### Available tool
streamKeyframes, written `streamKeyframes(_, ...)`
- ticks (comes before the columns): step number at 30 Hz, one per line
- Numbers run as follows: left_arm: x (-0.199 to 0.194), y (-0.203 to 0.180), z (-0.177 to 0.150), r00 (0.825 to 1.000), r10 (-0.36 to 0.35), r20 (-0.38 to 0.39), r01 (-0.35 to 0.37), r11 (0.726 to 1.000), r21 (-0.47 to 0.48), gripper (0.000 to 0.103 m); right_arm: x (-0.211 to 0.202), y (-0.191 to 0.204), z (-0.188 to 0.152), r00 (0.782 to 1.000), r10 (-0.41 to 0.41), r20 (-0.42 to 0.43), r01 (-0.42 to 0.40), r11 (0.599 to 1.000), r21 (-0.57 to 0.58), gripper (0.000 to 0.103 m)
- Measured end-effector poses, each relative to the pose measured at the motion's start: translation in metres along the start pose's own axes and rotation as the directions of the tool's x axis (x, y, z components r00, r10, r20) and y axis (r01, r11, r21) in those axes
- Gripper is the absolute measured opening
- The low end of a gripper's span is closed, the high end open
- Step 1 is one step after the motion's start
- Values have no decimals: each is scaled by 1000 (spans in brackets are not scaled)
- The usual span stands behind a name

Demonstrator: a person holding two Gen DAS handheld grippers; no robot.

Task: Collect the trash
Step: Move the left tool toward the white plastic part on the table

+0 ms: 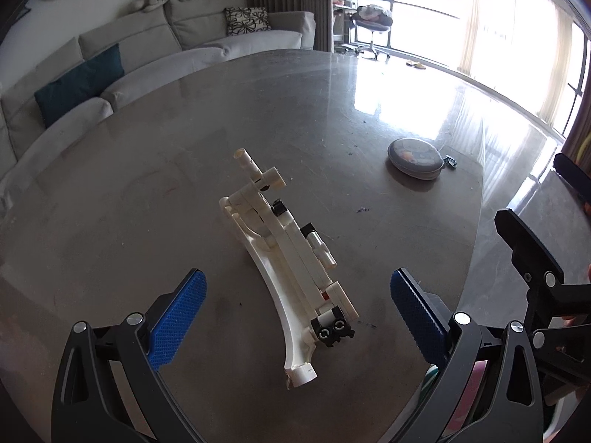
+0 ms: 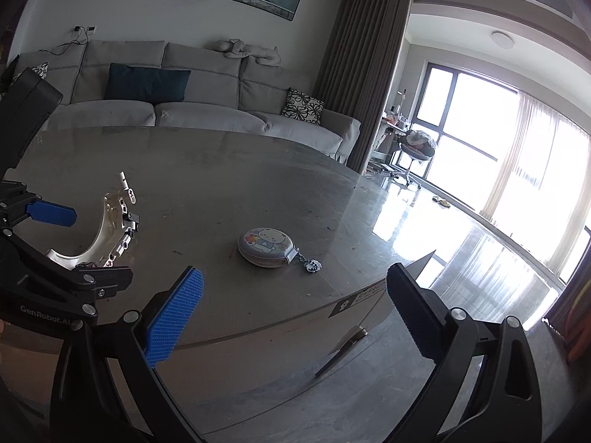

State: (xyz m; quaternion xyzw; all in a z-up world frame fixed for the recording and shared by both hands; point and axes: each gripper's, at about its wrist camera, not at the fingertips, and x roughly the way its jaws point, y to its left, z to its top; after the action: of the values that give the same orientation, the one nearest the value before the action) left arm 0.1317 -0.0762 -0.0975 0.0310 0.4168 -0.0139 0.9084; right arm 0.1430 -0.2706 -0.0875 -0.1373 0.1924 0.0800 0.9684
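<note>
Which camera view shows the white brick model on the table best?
The left wrist view: the white brick model lies whole and near, between the open left tongs. The right wrist view shows only its curved part, at the edge, partly hidden behind the other tongs.

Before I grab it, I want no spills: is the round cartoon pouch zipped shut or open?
Shut, as far as shows: the round pouch lies flat on the table, no gap along its visible edge, charm resting beside it.
</note>
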Motion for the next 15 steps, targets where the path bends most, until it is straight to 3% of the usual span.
streamKeyframes(15,8,-5,-7,998,11,-56,-12,1000,-19,99,4,-1,1,1000,4,2,-4,1000,0,98)
